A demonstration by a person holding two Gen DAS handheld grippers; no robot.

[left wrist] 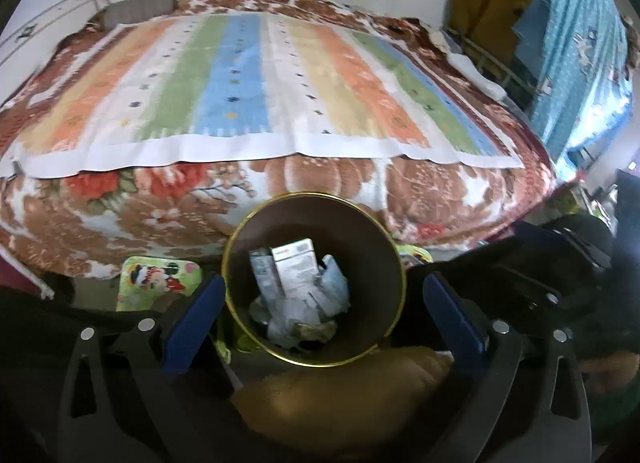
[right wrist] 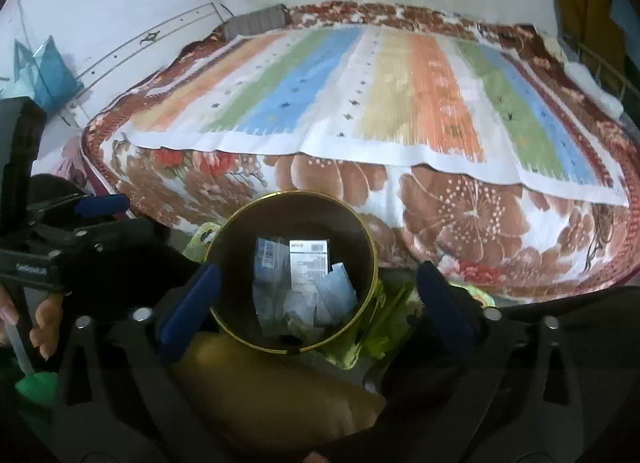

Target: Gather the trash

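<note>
Filling the background is a wide bed [left wrist: 120, 203] under a floral brown blanket, with a striped sheet [left wrist: 256, 87] in orange, green, blue and cream spread flat across its top. We hold two grippers side by side above the floor at the bed's near edge, both tilted downward. Our left gripper [left wrist: 316, 303] has its blue fingers [left wrist: 192, 323] spread wide apart, gripping nothing; our right gripper [right wrist: 316, 299] is spread just as wide and also grips nothing. Between each pair of fingers we look into a round dark bin [left wrist: 372, 259] with a gold rim, standing upright on the floor just beside the bed's near edge, its mouth opening up toward us. Inside lies the trash [left wrist: 298, 295]: a white carton [right wrist: 309, 267] standing on end, its long axis running up the bin's far wall, with crumpled pale wrappers around it. A tan cushion [left wrist: 340, 391] lies just beside the bin's near rim, and a green cartoon-printed bag [left wrist: 160, 279] is on the floor beside the bin.
</note>
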